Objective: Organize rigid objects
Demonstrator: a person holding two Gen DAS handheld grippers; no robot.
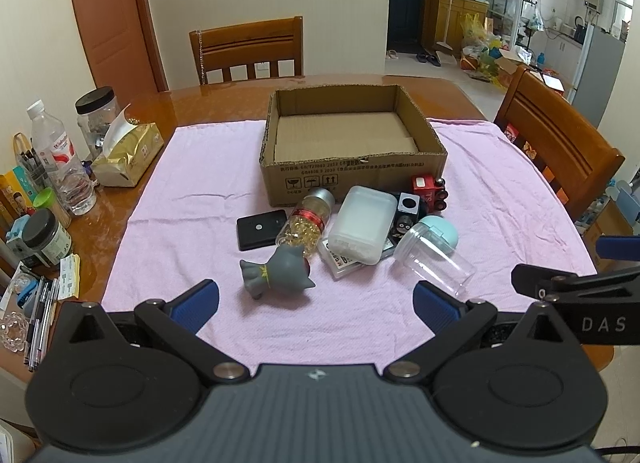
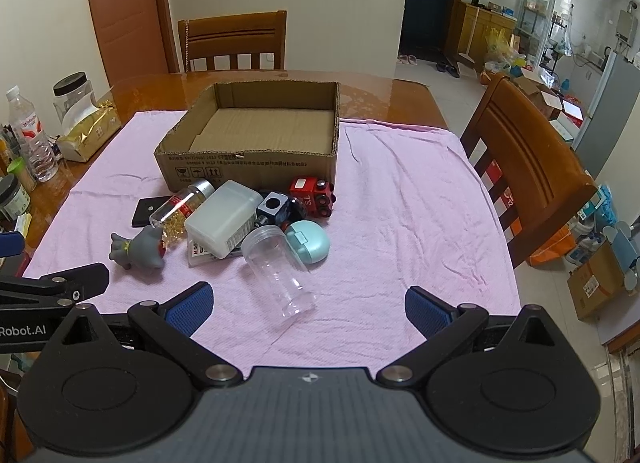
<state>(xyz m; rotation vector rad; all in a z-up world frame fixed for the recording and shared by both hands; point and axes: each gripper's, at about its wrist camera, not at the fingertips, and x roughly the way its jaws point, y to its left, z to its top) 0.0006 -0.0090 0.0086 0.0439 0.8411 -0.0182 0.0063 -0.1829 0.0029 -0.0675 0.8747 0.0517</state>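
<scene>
An open cardboard box [image 1: 352, 179] [image 2: 248, 171] stands empty on the pink cloth [image 1: 180, 203]. In front of it lies a pile: a grey toy figure [image 1: 280, 271] [image 2: 138, 251], a bottle of yellow capsules [image 1: 306, 219] [image 2: 182, 209], a black flat case [image 1: 260, 229], a white plastic box [image 1: 362, 223] [image 2: 222, 217], a clear jar [image 1: 434, 255] [image 2: 278, 271], a teal round case [image 1: 442, 231] [image 2: 310, 241], a red toy train [image 1: 430, 191] [image 2: 314, 195]. My left gripper [image 1: 316, 303] is open and empty, near the figure. My right gripper [image 2: 308, 305] is open and empty, near the jar.
A tissue pack [image 1: 128, 155], water bottle [image 1: 60, 159], jars and pens crowd the table's left edge. Wooden chairs stand behind the table [image 1: 246, 51] and at its right [image 1: 560, 143]. The right gripper's arm shows in the left wrist view [image 1: 580, 291].
</scene>
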